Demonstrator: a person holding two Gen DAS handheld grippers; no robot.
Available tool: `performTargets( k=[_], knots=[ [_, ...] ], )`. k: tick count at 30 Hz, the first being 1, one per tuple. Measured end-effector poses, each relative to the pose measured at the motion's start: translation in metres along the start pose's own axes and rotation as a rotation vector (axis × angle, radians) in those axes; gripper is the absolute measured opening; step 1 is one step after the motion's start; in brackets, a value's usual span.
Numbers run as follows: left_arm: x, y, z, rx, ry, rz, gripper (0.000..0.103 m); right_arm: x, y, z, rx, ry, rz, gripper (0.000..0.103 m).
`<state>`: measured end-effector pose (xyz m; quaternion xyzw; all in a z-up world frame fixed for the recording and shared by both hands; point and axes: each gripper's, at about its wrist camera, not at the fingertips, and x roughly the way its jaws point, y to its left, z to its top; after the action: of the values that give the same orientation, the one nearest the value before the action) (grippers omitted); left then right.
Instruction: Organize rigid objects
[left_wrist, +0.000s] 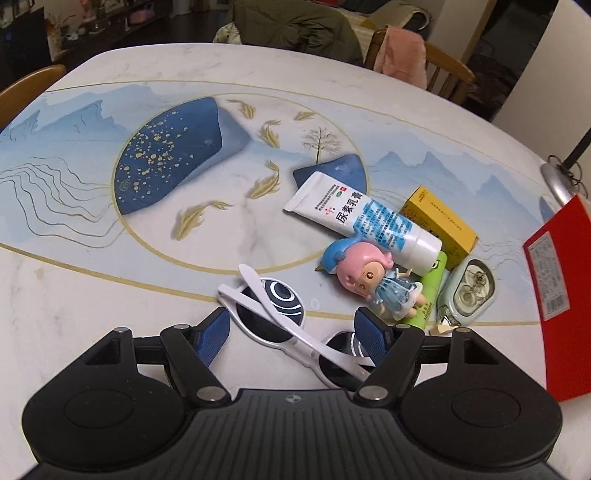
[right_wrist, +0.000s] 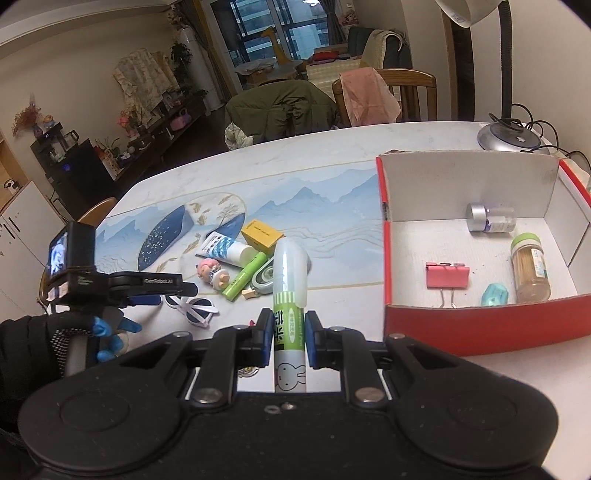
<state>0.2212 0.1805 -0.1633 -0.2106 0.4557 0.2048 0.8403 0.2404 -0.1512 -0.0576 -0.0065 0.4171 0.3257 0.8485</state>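
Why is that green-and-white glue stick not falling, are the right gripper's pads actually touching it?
Touching. The right wrist view shows the right gripper shut on the glue stick, both blue pads pressed against its sides with no gap.

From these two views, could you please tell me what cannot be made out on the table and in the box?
- Sunglasses, left wrist view: the near lenses sit behind the left gripper.
- Red box, left wrist view: cut off by the right edge.
- Glue stick, right wrist view: its base is behind the right gripper.
- Cream tube, right wrist view: print too small.
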Motion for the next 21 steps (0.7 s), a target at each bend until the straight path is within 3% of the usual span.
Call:
performTargets(
  k=[7, 14, 21],
  knots=[
    [0.005, -0.013, -0.003, 0.006, -0.035, 0.069, 0.073, -0.011, -0.022, 0.009, -0.003, -0.018, 0.012, 0.017],
    [0.001, -0.015, -0.007, 0.020, -0.070, 0.115, 0.041, -0.016, -0.042, 0.014, -0.013, -0.020, 0.040, 0.017],
    [-0.005, -0.010, -0.015, 0.015, -0.092, 0.065, 0.032, -0.017, -0.058, 0.022, -0.030, -0.029, 0.074, 0.017]
  ],
)
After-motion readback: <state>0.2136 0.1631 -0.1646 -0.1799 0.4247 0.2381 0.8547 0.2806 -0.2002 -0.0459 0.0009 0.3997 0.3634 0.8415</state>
